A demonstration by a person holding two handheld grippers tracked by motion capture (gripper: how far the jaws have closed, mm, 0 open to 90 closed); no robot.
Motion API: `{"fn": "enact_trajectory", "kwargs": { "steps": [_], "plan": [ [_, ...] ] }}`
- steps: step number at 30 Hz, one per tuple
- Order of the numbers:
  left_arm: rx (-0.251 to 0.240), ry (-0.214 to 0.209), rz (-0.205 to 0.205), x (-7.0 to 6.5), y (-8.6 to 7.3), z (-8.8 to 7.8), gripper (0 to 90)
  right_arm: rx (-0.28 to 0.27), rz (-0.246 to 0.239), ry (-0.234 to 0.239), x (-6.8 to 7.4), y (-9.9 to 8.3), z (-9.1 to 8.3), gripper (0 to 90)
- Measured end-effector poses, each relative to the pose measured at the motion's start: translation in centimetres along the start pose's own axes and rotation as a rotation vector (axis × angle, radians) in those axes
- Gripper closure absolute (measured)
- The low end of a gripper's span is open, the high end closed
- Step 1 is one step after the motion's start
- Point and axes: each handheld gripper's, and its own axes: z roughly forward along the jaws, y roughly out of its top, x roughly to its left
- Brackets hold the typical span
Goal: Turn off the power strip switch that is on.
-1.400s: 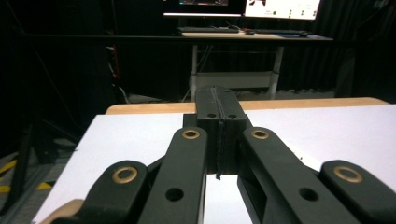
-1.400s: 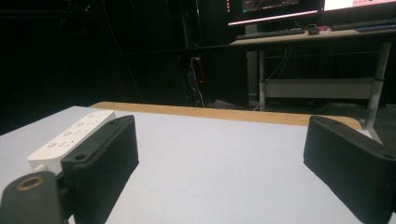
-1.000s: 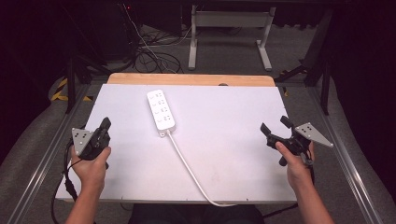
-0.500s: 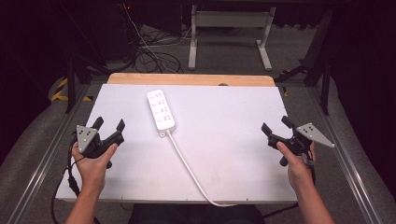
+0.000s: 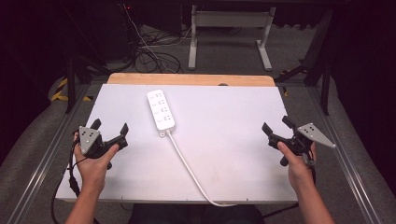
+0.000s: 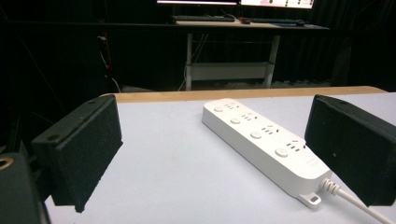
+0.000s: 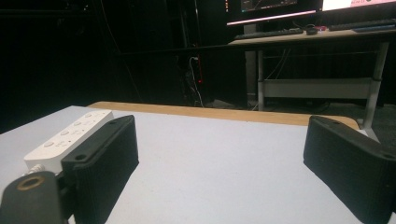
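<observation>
We are holding left gripper (image 5: 111,134) at lower left, jaws just opening wide, nothing between. Right gripper (image 5: 276,129) at lower right, jaws standing open, empty. Power strip (image 5: 161,109) lying on bench (image 5: 233,140), upper centre.

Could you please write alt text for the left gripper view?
A white power strip lies on a pale table, seen between the left gripper's two black jaws, which stand wide apart with nothing held. Its cord runs off at lower right; a dark room with a desk lies behind.

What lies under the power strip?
The power strip lies flat on the white table. Its underside and the patch of table beneath it are covered.
</observation>
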Motion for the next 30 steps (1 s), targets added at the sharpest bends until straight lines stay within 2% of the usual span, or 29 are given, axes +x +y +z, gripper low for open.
{"fn": "enact_trajectory", "kwargs": {
  "steps": [10,11,18,30],
  "plan": [
    [0.004,-0.005,-0.008,-0.17,-0.11,-0.09,6.7,-0.006,0.012,-0.007,-0.02,0.05,-0.26,10.3],
    [0.002,-0.008,0.002,-0.23,-0.08,-0.29,6.7,-0.009,0.013,-0.009,0.01,0.1,-0.26,10.2],
    [-0.003,0.0,-0.006,0.06,-0.04,-0.74,7.0,-0.003,0.0,-0.011,0.27,0.1,-0.16,10.3],
    [0.009,0.004,-0.003,0.02,-0.23,-0.41,6.1,0.003,-0.001,-0.01,0.12,0.02,-0.08,10.2]
  ]
}}
